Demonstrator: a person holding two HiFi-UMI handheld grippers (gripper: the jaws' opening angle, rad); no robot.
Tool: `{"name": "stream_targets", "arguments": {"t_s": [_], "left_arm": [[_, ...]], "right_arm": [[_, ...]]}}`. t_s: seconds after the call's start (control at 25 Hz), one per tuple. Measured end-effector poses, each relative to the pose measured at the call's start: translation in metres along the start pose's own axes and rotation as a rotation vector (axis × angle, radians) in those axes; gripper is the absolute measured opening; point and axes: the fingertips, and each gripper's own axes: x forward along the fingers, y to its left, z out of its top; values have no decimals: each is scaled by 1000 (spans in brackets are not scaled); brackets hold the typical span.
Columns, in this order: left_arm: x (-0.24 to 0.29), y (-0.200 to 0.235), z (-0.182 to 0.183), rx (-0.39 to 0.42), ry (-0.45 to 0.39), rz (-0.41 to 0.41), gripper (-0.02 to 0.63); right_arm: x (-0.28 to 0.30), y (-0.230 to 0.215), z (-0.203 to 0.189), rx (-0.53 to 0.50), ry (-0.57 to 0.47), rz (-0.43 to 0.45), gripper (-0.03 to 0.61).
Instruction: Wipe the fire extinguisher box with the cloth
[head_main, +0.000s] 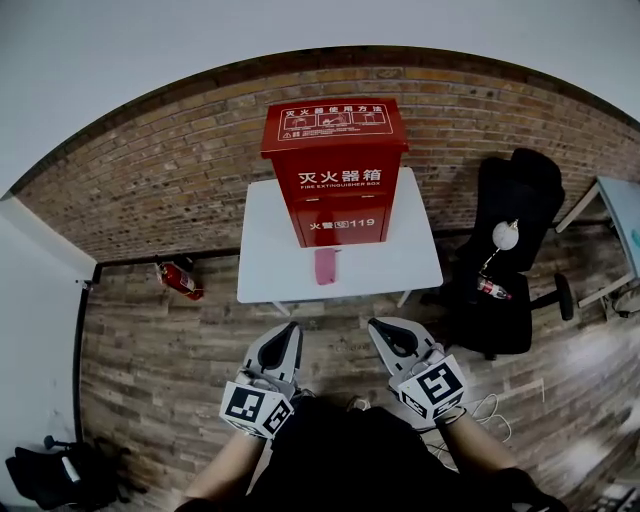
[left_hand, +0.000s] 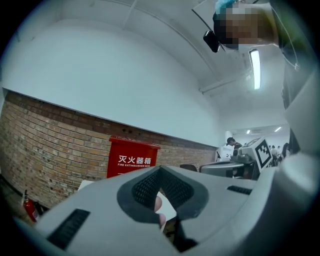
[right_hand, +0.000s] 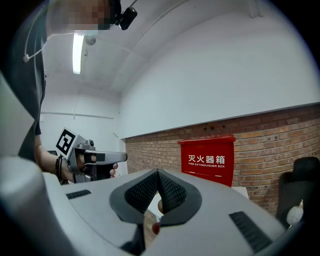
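The red fire extinguisher box (head_main: 335, 170) stands upright on a small white table (head_main: 270, 250) against the brick wall. A pink cloth (head_main: 326, 265) lies at the table's front edge, below the box. My left gripper (head_main: 289, 331) and right gripper (head_main: 378, 327) are held side by side in front of the table, short of it, both pointing at the box. Each is shut with nothing between its pads. In the left gripper view the box (left_hand: 132, 157) shows beyond the shut left gripper (left_hand: 160, 170). The right gripper view has the box (right_hand: 207, 158) past the shut right gripper (right_hand: 158, 173).
A black office chair (head_main: 512, 250) with a bottle on it stands right of the table. A small red extinguisher (head_main: 180, 278) lies on the wooden floor at the left. A desk corner (head_main: 620, 212) is far right, a black bag (head_main: 55, 478) bottom left.
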Motion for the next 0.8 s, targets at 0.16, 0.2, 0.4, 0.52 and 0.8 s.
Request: {"name": "stream_targets", "arguments": {"t_s": [0.16, 0.2, 0.4, 0.52, 0.8], "left_arm": [[5, 2, -13, -20, 33, 30, 17], [6, 4, -17, -25, 44, 37, 17], [23, 27, -27, -64, 72, 57, 17], [42, 39, -28, -68, 71, 34, 17], [98, 83, -25, -88, 84, -23, 17]], "right_arm": [[2, -11, -15, 37, 16, 15, 17], [3, -12, -18, 42, 18, 20, 17], [20, -24, -22, 49, 24, 22, 17], [33, -37, -24, 50, 33, 3, 17], [79, -74, -17, 42, 63, -49, 17]]}}
